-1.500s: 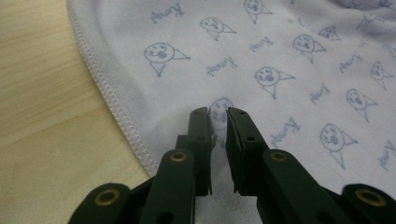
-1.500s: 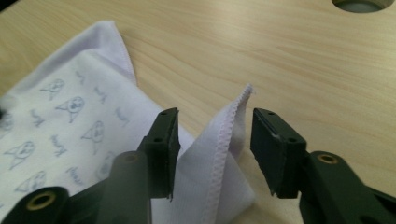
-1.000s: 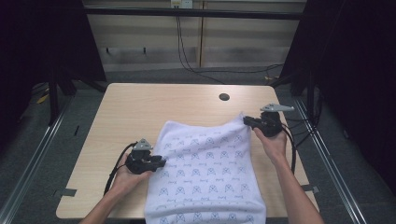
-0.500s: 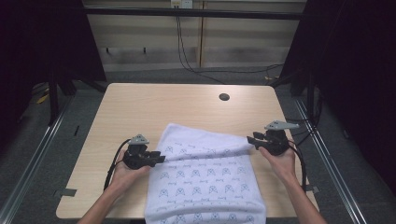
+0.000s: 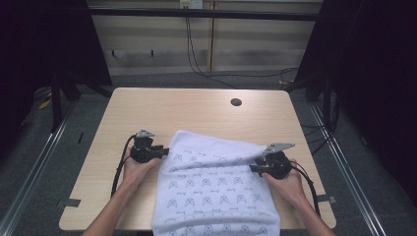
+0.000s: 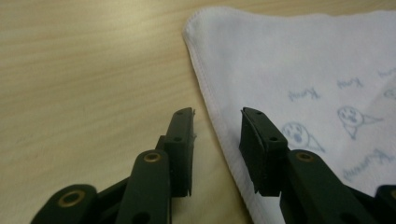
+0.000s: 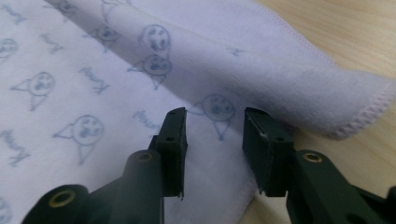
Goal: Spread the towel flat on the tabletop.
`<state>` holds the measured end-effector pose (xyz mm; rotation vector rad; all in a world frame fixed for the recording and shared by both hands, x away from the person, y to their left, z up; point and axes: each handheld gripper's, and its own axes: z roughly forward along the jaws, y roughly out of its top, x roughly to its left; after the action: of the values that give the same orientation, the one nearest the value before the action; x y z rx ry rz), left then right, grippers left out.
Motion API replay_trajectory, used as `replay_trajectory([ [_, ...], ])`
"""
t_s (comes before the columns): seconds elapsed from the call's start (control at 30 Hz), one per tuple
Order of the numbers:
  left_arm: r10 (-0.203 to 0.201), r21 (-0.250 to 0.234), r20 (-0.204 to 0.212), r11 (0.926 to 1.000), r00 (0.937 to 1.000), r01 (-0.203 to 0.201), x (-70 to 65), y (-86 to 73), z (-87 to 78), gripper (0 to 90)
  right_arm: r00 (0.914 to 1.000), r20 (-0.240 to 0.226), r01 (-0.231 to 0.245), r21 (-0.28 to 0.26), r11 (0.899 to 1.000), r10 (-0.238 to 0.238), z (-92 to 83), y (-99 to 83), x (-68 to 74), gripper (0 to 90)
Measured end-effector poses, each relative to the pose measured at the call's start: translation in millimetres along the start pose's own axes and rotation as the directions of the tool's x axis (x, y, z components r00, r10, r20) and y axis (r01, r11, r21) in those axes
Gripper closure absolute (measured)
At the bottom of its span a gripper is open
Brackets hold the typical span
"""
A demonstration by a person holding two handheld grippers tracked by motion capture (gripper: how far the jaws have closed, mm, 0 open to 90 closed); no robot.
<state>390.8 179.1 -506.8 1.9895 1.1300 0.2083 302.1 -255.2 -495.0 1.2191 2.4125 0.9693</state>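
A white towel (image 5: 216, 196) printed with small blue faces lies on the wooden table (image 5: 147, 108), its near end hanging over the front edge. Its far right part is folded back toward the person as a flap (image 7: 261, 60). My left gripper (image 5: 164, 151) sits at the towel's left edge. In the left gripper view this gripper (image 6: 217, 135) is open, its jaws straddling the hemmed edge (image 6: 205, 79) without clamping it. My right gripper (image 5: 253, 168) rests at the towel's right side. In the right gripper view it (image 7: 215, 135) is open over the cloth just below the flap.
A round dark hole (image 5: 236, 102) sits in the table's far right part. Bare wood extends behind and to the left of the towel. Black cables (image 5: 120, 167) trail from each gripper along the forearms. Metal rails (image 5: 29, 182) run on the floor on both sides.
The right gripper came toward the person from the towel's far right corner, and the far edge now lies folded back over the towel. The left gripper barely moved.
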Motion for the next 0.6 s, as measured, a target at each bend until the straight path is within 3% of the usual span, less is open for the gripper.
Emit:
replay_trajectory([
  [0.03, 0.001, -0.005, -0.012, 1.0000, 0.9999, -0.001, -2.0, 1.9, 3.5, 68.1, 1.0000, 0.001, -0.003, 0.004, 1.000, 0.003, 2.9, -0.5, -0.6, 59.1],
  [0.1, 0.052, 0.024, -0.019, 0.9984, 0.9985, -0.051, -7.0, 7.2, 9.7, 77.9, 1.0000, 0.006, 0.001, -0.004, 1.000, -0.001, 4.5, 0.4, -1.3, 57.9],
  [0.17, 0.092, 0.029, -0.079, 0.9956, 0.9927, -0.090, -13.9, 11.0, 14.3, 87.8, 0.9996, 0.017, 0.021, -0.007, 1.000, -0.021, 6.2, 1.2, 0.0, 56.7],
  [0.23, 0.077, 0.016, -0.131, 0.9970, 0.9884, -0.076, -12.3, 12.1, 14.3, 88.7, 0.9997, 0.015, 0.019, -0.005, 1.000, -0.018, 6.0, 1.1, -0.4, 56.5],
  [0.27, 0.036, -0.003, -0.134, 0.9993, 0.9904, -0.037, -6.2, 11.2, 13.8, 88.7, 0.9997, 0.019, 0.014, -0.004, 1.000, -0.014, 5.2, 0.2, -1.1, 56.4],
  [0.3, -0.022, -0.025, -0.110, 0.9995, 0.9937, 0.019, 0.9, 9.3, 12.2, 88.7, 0.9998, 0.017, 0.011, -0.009, 1.000, -0.010, 4.7, -0.9, -1.5, 56.2],
  [0.33, -0.036, -0.034, -0.122, 0.9989, 0.9919, 0.032, 7.6, 7.3, 8.9, 88.6, 0.9996, 0.024, 0.013, -0.002, 1.000, -0.013, 3.1, -1.9, -1.9, 56.1],
  [0.37, -0.063, -0.048, -0.106, 0.9971, 0.9923, 0.058, 12.6, 4.6, 6.5, 88.6, 0.9997, 0.023, 0.010, -0.003, 1.000, -0.010, 1.8, -3.4, -2.3, 55.5],
  [0.43, -0.070, -0.052, -0.057, 0.9964, 0.9959, 0.067, 17.5, 1.4, 3.6, 87.5, 0.9997, 0.025, -0.003, -0.012, 1.000, 0.004, -0.3, -6.9, -2.8, 54.9],
  [0.47, -0.077, -0.049, -0.071, 0.9961, 0.9945, 0.073, 16.5, 1.6, 1.9, 84.3, 0.9997, 0.024, 0.004, -0.015, 1.000, -0.004, -0.6, -7.8, -2.8, 54.8],
  [0.5, -0.080, -0.046, -0.084, 0.9960, 0.9932, 0.076, 15.0, 2.6, -0.5, 74.8, 0.9997, 0.023, 0.008, -0.016, 1.000, -0.008, -0.8, -7.9, -3.4, 54.7],
  [0.53, -0.079, -0.061, -0.075, 0.9953, 0.9940, 0.075, 13.0, 3.2, -4.7, 68.5, 0.9998, 0.021, -0.001, -0.012, 1.000, 0.001, -1.0, -7.6, -3.1, 54.7],
  [0.6, -0.035, -0.075, -0.063, 0.9967, 0.9974, 0.031, 4.8, 4.9, -15.8, 67.3, 0.9996, 0.027, 0.000, -0.004, 1.000, 0.000, -1.2, -6.9, -2.7, 54.2],
])
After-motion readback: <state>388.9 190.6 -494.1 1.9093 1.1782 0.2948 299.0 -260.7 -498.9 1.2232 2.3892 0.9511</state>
